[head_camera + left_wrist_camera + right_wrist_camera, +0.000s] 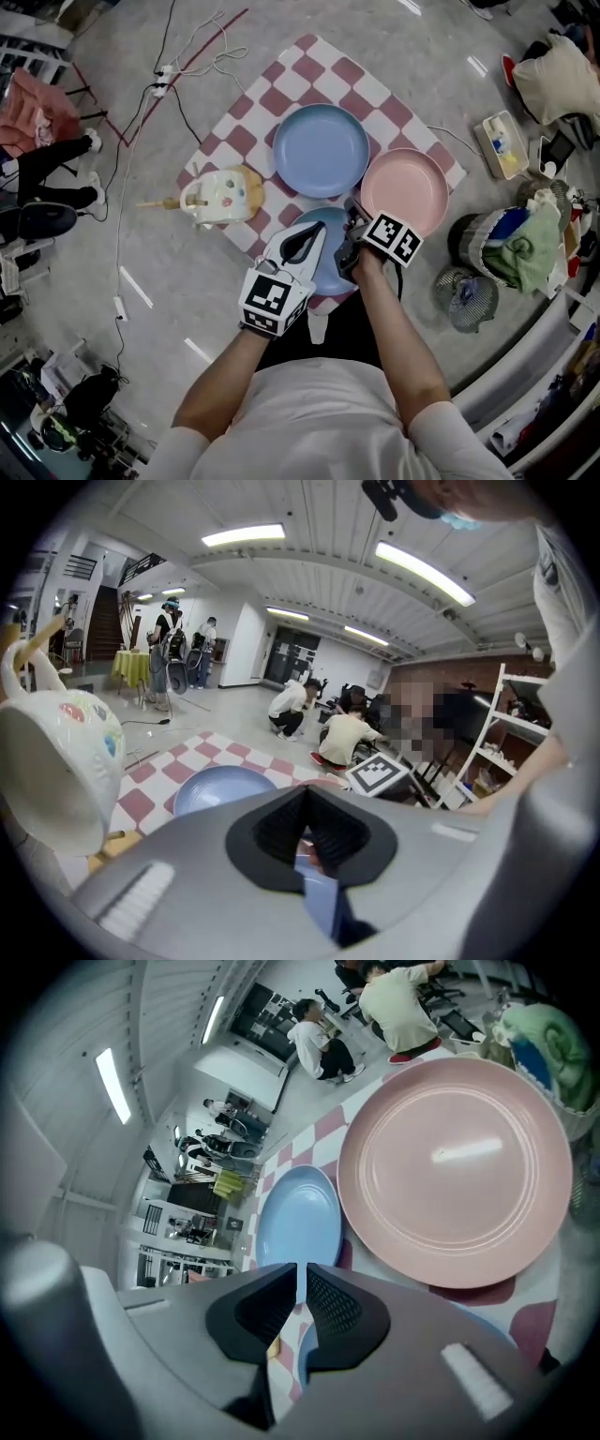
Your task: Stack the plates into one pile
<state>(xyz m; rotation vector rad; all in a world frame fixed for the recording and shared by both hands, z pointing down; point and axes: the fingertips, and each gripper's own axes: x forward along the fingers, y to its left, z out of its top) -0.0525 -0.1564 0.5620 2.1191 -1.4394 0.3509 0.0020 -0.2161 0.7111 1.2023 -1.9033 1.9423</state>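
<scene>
Three plates lie on a red-and-white checked cloth (281, 80). A blue plate (321, 150) (298, 1218) (220, 789) sits at the back and a pink plate (405, 191) (455, 1166) to its right. A second blue plate (330, 274) (302, 1349) lies nearest me, partly hidden under both grippers. My right gripper (353, 236) (302, 1283) is at that plate's right rim, its jaws closed to a thin slit with the pale rim between them. Over the plate's left part, my left gripper (305, 244) (305, 803) has its pads touching at the tips.
A white painted teapot (223, 197) (52, 761) lies on the cloth's left corner beside a wooden spoon (157, 202). Cables (178, 66) run across the floor behind. Baskets with cloths (511, 239) and a white box (502, 142) stand to the right. People crouch and stand in the background.
</scene>
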